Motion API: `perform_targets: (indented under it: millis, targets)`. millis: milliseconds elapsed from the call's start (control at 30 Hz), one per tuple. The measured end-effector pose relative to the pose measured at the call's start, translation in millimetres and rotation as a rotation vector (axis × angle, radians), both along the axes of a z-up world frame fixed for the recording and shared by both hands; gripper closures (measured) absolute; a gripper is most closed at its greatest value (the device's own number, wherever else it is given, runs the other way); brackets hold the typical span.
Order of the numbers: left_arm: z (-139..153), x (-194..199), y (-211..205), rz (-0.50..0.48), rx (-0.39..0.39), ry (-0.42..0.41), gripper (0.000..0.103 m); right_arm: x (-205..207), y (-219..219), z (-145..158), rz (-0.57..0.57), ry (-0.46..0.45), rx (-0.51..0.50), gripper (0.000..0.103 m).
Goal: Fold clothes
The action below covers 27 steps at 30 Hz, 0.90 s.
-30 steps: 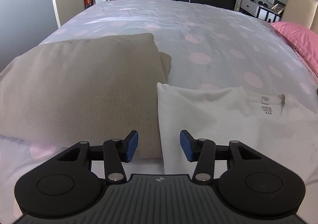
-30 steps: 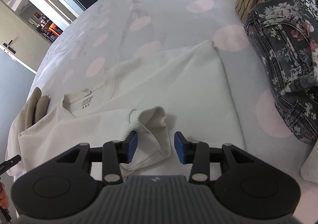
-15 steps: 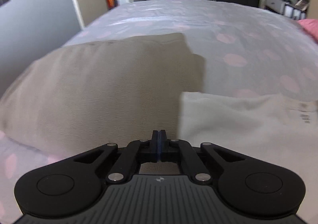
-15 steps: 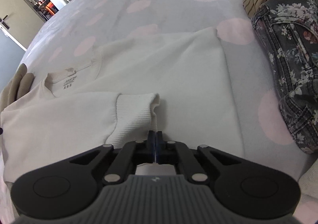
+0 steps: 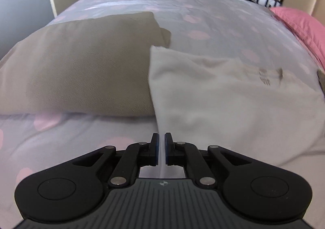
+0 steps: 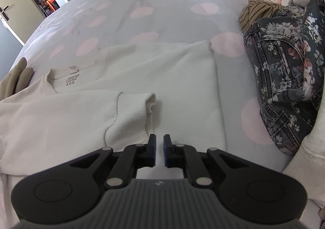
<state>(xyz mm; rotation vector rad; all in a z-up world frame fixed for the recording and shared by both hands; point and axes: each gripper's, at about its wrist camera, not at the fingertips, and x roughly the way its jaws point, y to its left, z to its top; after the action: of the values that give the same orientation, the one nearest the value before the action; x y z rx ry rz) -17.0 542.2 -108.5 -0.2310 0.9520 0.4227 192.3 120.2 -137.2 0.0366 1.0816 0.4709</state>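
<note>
A white sweatshirt (image 6: 142, 78) lies flat on the bed, neck label up, one sleeve folded across its body with the ribbed cuff (image 6: 132, 115) near the middle. It also shows in the left wrist view (image 5: 223, 96). My right gripper (image 6: 159, 143) hovers just in front of the cuff, jaws a narrow gap apart and empty. My left gripper (image 5: 160, 143) sits at the sweatshirt's left lower edge, jaws a narrow gap apart, holding nothing.
A folded beige garment (image 5: 81, 62) lies left of the sweatshirt. The polka-dot bedspread (image 6: 162, 9) covers the bed. A floral dark jeans pile (image 6: 284, 78) and other clothes (image 6: 262, 9) lie to the right. Pink pillows (image 5: 300, 23) are at the head.
Both grippers closed fully half a second ago, then parted slightly and pulled back. The sleeve now lies flat across the sweatshirt instead of bunched between the right jaws.
</note>
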Motion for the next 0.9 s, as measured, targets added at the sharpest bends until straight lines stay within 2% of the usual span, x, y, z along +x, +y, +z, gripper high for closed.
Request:
perform_targets:
  millis: [100,200,400,533,633,767,833,900]
  targets:
    - [-16,-4,-17,-0.038,0.005,0.072,0.100,-9,-7,8,0.001,-0.009,0.005,0.084]
    - [-28,-11,-24,-0.013,0.052,0.152,0.100,-18,-17,15,-0.004,-0.006,0.005,0.082]
    - [0,-43,-31,0.037,0.058,0.137,0.099,-43,-38,30,0.054,0.007,0.007,0.072]
    - [13,-63,-50,0.031,0.043,0.117,0.086,-69,-47,34,0.147,0.013,-0.035,0.065]
    - [17,-77,-68,0.012,0.044,0.118,0.083,-89,-56,33,0.201,0.005,-0.073,0.065]
    - [15,-102,-85,0.004,0.038,0.160,0.075,-114,-72,30,0.248,0.004,-0.121,0.065]
    - [14,-115,-93,0.000,0.035,0.181,0.066,-126,-80,27,0.256,0.013,-0.133,0.064]
    - [11,-128,-99,0.001,0.032,0.202,0.062,-139,-88,24,0.270,0.021,-0.148,0.061]
